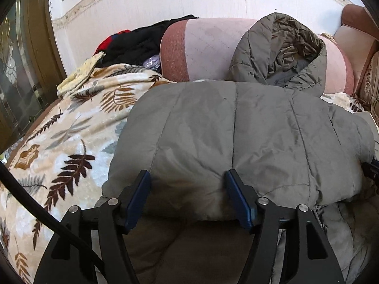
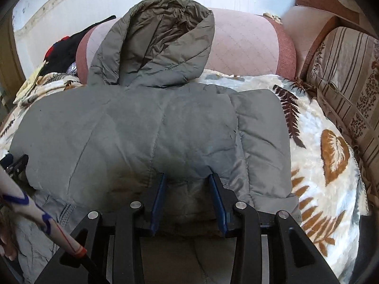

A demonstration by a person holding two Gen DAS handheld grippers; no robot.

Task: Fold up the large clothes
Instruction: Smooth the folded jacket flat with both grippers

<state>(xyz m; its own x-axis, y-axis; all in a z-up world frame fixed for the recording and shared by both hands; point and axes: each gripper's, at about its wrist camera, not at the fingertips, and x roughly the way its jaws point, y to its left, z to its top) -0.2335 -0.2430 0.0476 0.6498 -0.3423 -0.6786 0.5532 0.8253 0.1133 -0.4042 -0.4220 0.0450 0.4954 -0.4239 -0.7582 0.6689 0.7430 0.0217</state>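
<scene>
Jacket is lying folded on the leaf blanket, long axis running side to side, hood pointing away onto the pink bolster. Left claw and right claw are standing spread at its near edge, pinching nothing. Bare blanket is flanking both ends.

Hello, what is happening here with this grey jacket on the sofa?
A person is folding a grey hooded puffer jacket on a sofa covered by a leaf-print blanket, holding one gripper in each hand. The lower part is already folded up over the body, and the hood rests against the pink backrest. The left gripper and right gripper are both at the near folded edge, fingers apart with padded fabric bulging between them. Whether they pinch it is unclear.
</scene>
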